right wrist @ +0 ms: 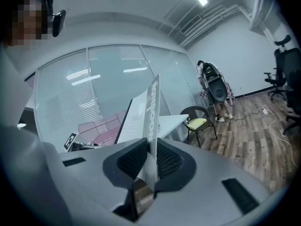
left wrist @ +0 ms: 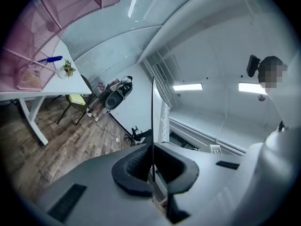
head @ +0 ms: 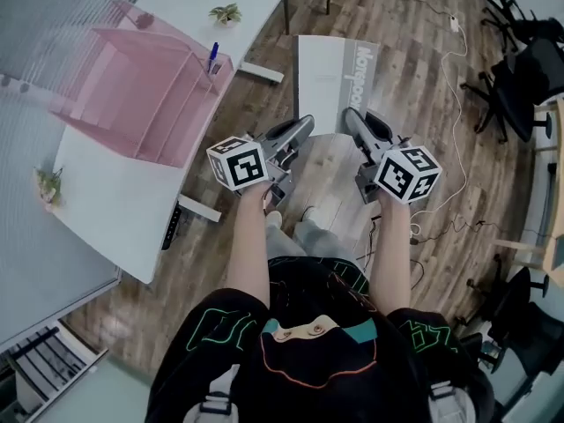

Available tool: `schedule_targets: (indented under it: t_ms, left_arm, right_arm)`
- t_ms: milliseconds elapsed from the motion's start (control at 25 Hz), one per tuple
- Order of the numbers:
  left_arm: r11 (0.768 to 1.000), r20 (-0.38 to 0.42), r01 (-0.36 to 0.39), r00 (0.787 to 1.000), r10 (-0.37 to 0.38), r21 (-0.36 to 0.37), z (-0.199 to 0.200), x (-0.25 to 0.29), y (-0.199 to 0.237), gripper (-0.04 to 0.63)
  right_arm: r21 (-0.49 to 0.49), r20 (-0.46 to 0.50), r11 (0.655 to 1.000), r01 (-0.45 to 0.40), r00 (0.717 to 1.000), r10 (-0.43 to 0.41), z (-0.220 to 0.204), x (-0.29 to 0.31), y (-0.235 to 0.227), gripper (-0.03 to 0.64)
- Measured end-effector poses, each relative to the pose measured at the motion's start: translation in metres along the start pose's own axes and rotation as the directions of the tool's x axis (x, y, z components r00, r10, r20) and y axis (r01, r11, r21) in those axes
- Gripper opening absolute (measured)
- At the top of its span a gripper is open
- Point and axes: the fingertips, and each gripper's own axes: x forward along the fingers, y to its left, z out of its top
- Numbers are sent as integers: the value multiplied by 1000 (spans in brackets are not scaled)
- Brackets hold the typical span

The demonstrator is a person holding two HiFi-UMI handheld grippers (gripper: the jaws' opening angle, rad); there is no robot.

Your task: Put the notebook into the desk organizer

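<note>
The notebook point(head: 335, 82) is held in the air above the wooden floor point(head: 414, 77), gripped at its near edge by both claws. In the head view its pale grey cover is seen lying roughly flat, with dark print running along its right edge.

The left claw point(head: 304, 123) is pressed together on the near left corner of the notebook. In the left gripper view the notebook point(left wrist: 152, 112) is seen edge-on as a thin line, pinched between the dark pads of the left claw point(left wrist: 152, 166).

The right claw point(head: 351, 117) is pressed together on the near right corner. In the right gripper view the printed edge of the notebook point(right wrist: 151, 107) is clamped between the pads of the right claw point(right wrist: 151, 161).

The desk organizer point(head: 141, 95), made of pink mesh, stands on the white tabletop point(head: 115, 201) at the left of the scene. The notebook is located to the right of the desk organizer, beyond the right edge of the tabletop and well apart from it. A blue pen point(head: 212, 57) is seen upright at the right side of the desk organizer. A small potted plant point(head: 227, 12) stands on the far part of the tabletop.

A white cable point(head: 454, 104) lies on the floor to the right of the notebook. A chair point(right wrist: 197, 123) with a yellow seat is seen in the right gripper view.
</note>
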Motion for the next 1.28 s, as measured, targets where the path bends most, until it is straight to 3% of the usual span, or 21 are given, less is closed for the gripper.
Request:
schedule_targets:
  t_ms: [160, 400, 600, 800, 1040, 1280]
  left_arm:
    - [997, 70, -80, 994, 81, -13, 6, -28, 17, 3]
    - [984, 180, -170, 967, 178, -62, 11, -73, 34, 3]
    - [965, 280, -237, 924, 259, -111, 12, -121, 41, 3]
    - [943, 303, -300, 893, 331, -146, 8, -154, 56, 3]
    - [920, 366, -334, 846, 388, -204, 1, -198, 65, 3]
    - [918, 434, -307, 812, 390, -252, 14, -229, 64, 3]
  right_arm:
    - [-12, -53, 996, -87, 995, 86, -11, 29, 18, 32]
    - [-18, -128, 978, -209, 970, 205, -29, 64, 52, 32]
    - [-26, -204, 944, -328, 926, 316, -47, 92, 91, 35]
    - [-6, -273, 927, -374, 893, 359, -69, 117, 115, 41]
    - [7, -329, 894, -448, 843, 425, -92, 135, 151, 44]
    - [6, -351, 867, -497, 811, 468, -95, 155, 185, 49]
